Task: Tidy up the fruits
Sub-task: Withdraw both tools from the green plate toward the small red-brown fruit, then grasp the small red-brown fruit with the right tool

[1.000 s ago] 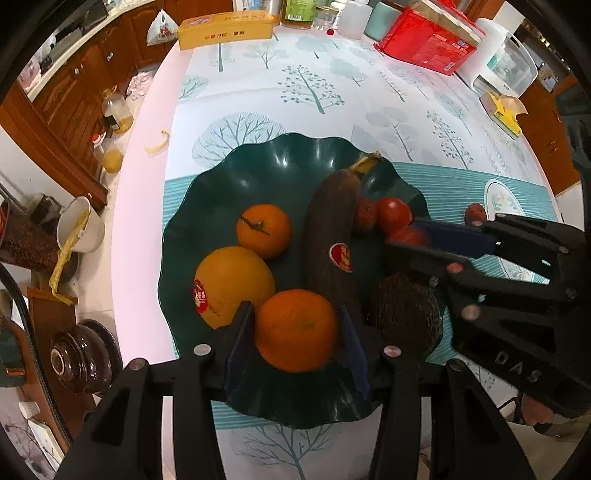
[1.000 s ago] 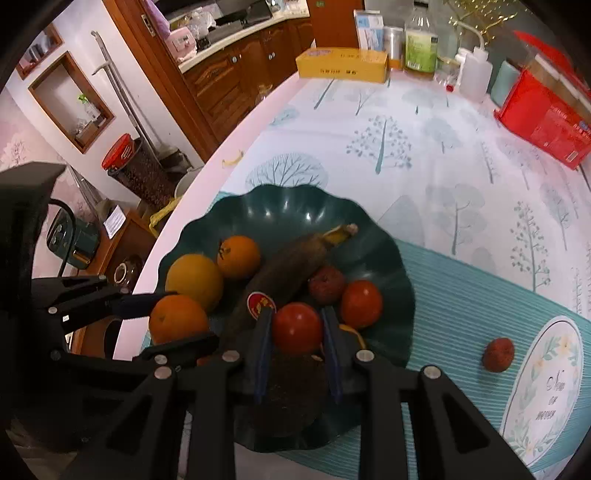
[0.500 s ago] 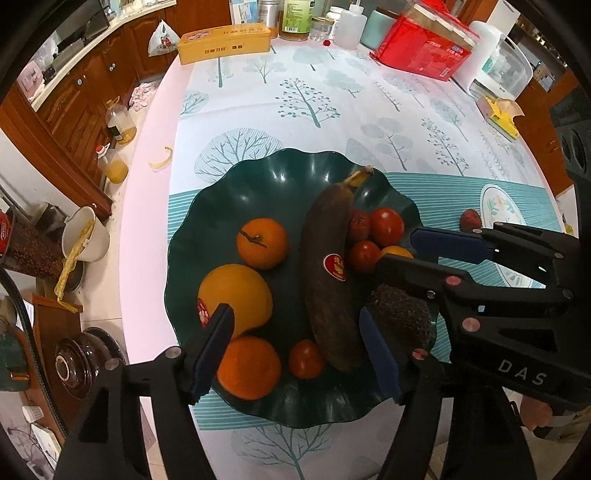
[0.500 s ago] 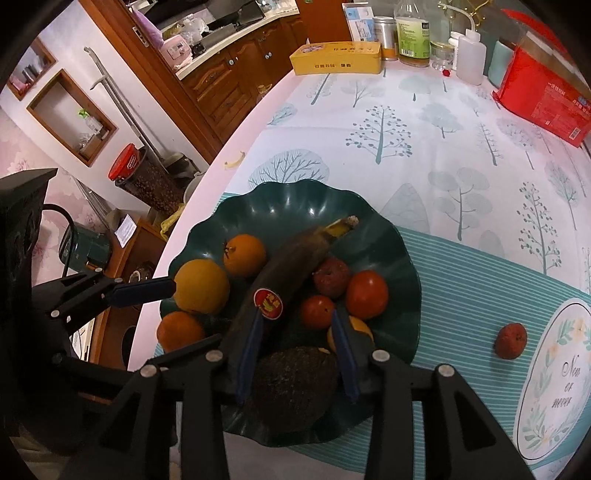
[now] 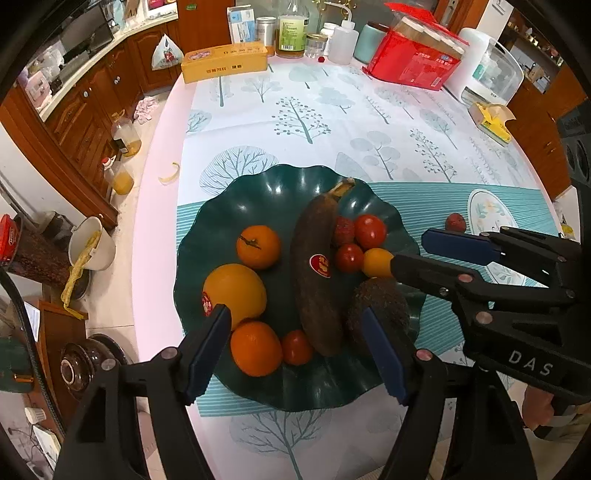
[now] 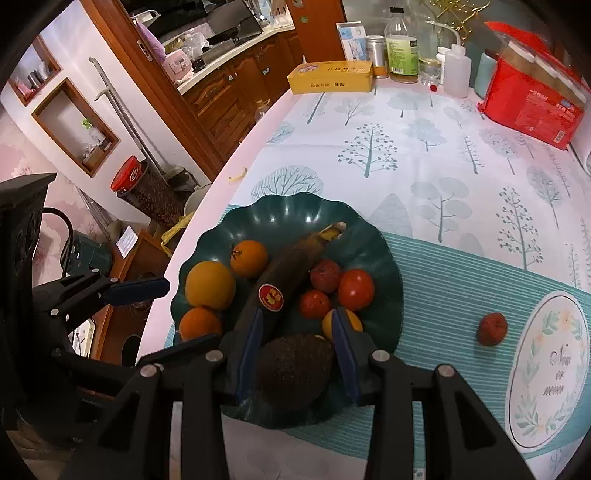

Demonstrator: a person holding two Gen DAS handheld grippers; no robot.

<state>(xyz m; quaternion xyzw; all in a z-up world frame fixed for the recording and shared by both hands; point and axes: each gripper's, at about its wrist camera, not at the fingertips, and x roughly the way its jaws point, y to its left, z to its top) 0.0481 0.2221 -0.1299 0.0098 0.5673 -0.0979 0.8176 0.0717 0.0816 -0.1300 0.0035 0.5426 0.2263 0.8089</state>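
Observation:
A dark green scalloped plate (image 5: 258,192) (image 6: 280,214) holds a brown banana (image 5: 314,266) (image 6: 284,273), oranges (image 5: 255,347) (image 5: 258,245), a large orange (image 5: 234,290), tomatoes (image 5: 369,230) (image 6: 355,288), a lychee (image 6: 325,275) and a dark avocado (image 5: 380,302) (image 6: 295,365). One lychee (image 6: 492,328) (image 5: 455,221) lies alone on the teal mat, right of the plate. My left gripper (image 5: 295,350) is open and empty above the plate's near edge. My right gripper (image 6: 295,347) is open and empty above the avocado.
A teal striped mat (image 6: 443,295) lies under the plate on a tree-print tablecloth. A yellow box (image 5: 225,66), bottles (image 5: 291,29) and a red package (image 5: 413,62) stand at the far edge. The table edge runs along the left, with floor clutter below.
My left gripper let go of an orange and my right let go of a tomato; both opened and drew back from the plate. Both fruits now rest in the plate.

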